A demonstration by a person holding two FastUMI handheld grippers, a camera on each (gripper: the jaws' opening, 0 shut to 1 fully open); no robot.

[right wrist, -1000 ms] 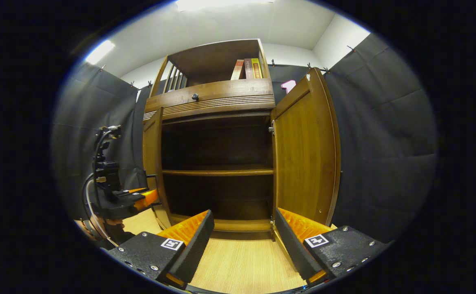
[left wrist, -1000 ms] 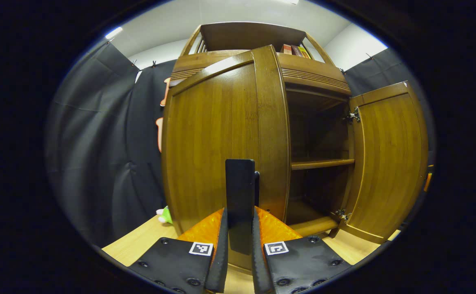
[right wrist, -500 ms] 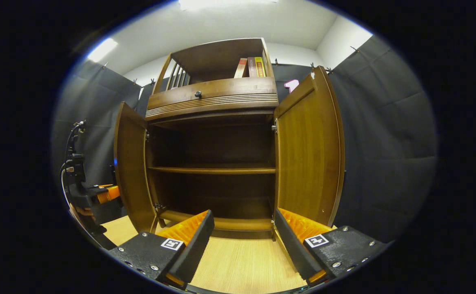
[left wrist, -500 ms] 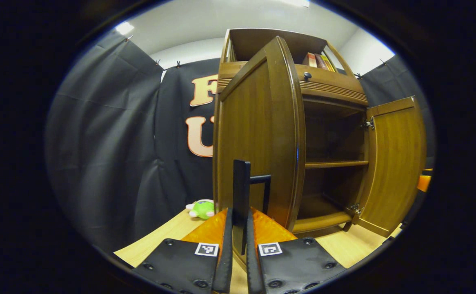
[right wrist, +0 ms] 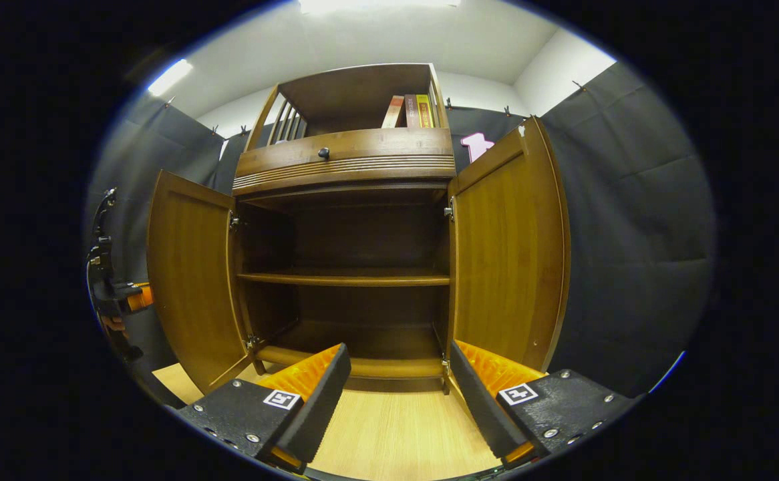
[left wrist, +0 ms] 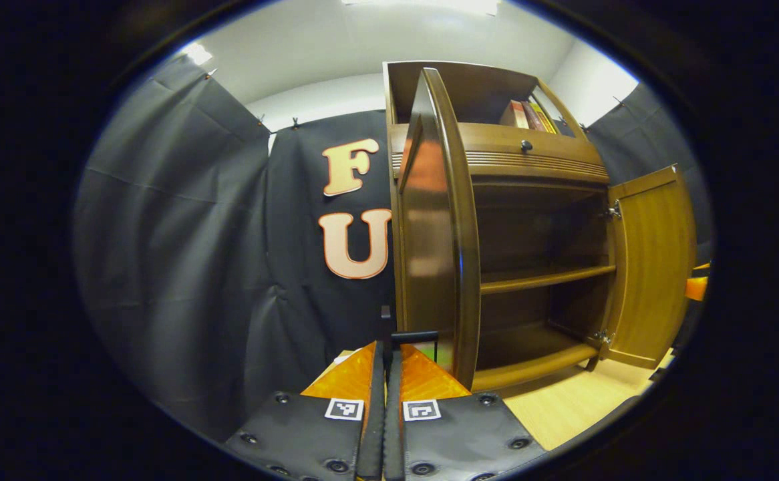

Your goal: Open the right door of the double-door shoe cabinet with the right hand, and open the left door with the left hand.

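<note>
Shoe cabinet (right wrist: 346, 160): stands on the wooden floor (right wrist: 396, 434); both doors swung wide, shelves bare.
Right door (right wrist: 506, 247): fully open, free of any gripper.
Left door (left wrist: 433, 220): seen edge-on in the left gripper view, open past square in the right gripper view (right wrist: 189, 280).
Left gripper (left wrist: 385, 374): fingers pressed together on the door's thin black handle (left wrist: 415, 336).
Right gripper (right wrist: 399, 394): fingers spread, holding nothing, low before the opening.
Step in hand: probably finishing the left swing; best to follow the hinge arc, then release without tugging.
Room: black curtain (left wrist: 182, 267) lies close behind the left door; floor ahead is open.
</note>
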